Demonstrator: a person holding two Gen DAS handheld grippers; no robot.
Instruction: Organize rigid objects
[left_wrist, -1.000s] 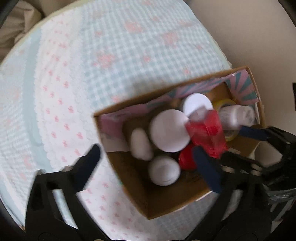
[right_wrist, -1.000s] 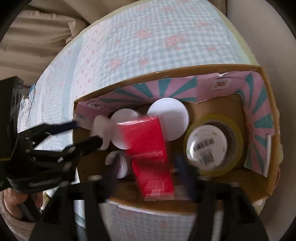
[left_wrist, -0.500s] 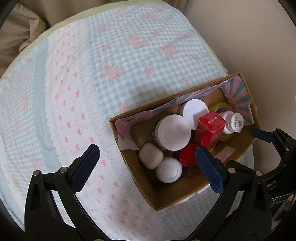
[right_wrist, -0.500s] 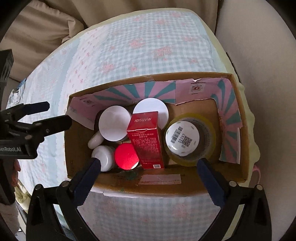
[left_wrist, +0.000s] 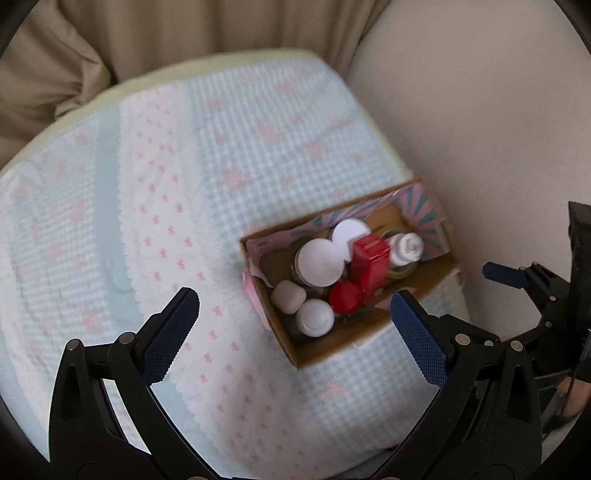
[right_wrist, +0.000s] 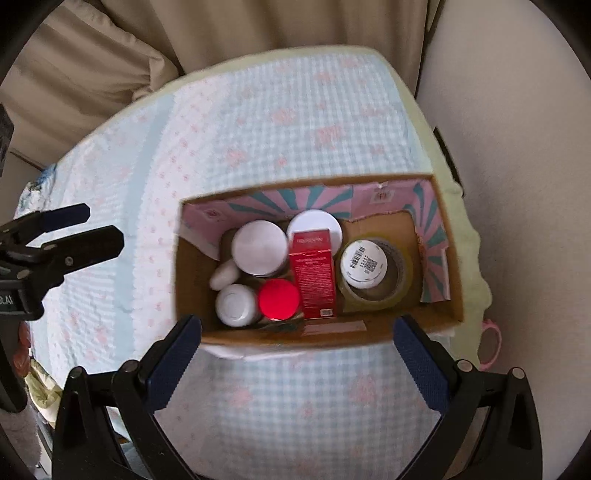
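Observation:
A cardboard box (right_wrist: 258, 338) with pink and teal lining stands on the checked cloth. Inside stand a red carton (right_wrist: 314, 273), a red cap (right_wrist: 279, 299), two white-lidded jars (right_wrist: 260, 247), a smaller white jar (right_wrist: 234, 304) and a barcoded white bottle (right_wrist: 364, 264) set in a tape roll (right_wrist: 400, 284). My right gripper (right_wrist: 297, 325) hangs open above the box's near wall, holding nothing. In the left wrist view the box (left_wrist: 314, 350) and carton (left_wrist: 369, 262) lie below my left gripper (left_wrist: 291, 306), which is open and empty, high over the cloth.
The cloth-covered table (left_wrist: 166, 184) spreads left of the box. Beige curtains (right_wrist: 110, 55) hang behind it and a cream surface (right_wrist: 517, 184) lies to the right. A pink ring (right_wrist: 491, 343) hangs off the table's right edge. A hand (right_wrist: 22, 354) shows at far left.
The right gripper opened wide and let go of the red carton, which now stands in the box. Both grippers have risen, so the box looks smaller.

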